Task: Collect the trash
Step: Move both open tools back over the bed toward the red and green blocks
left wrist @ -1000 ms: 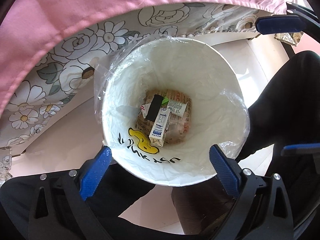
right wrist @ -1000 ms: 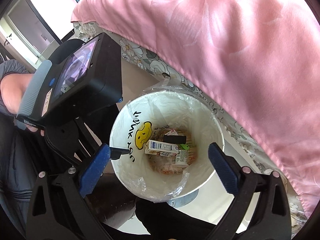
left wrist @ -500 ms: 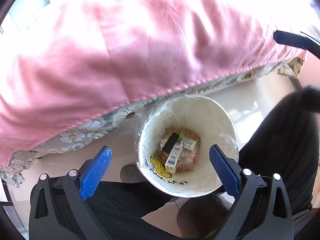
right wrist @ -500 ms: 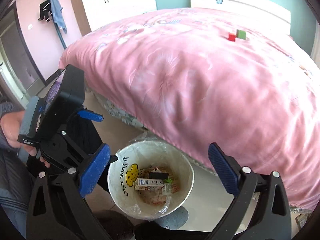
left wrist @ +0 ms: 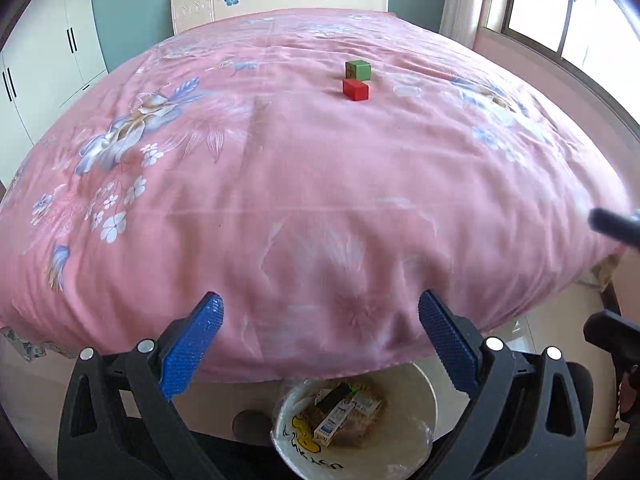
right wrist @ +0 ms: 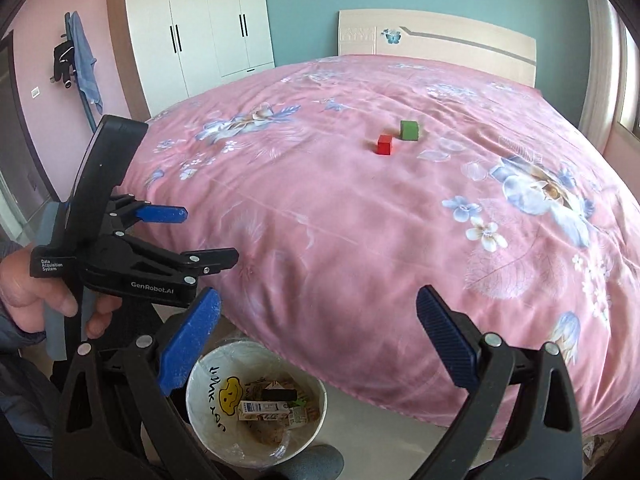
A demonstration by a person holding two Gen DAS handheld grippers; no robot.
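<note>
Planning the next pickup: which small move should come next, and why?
Probably reach the right tool forward toward the red block. Both tools are open and empty, and the red block and green block lie out on the pink bedspread, away from the bin.

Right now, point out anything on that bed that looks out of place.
Two small blocks sit out in the middle of the pink floral bedspread: a red block and, just behind it, a green block. Nothing else lies on the cover. The white trash bin on the floor already holds cartons.
</note>
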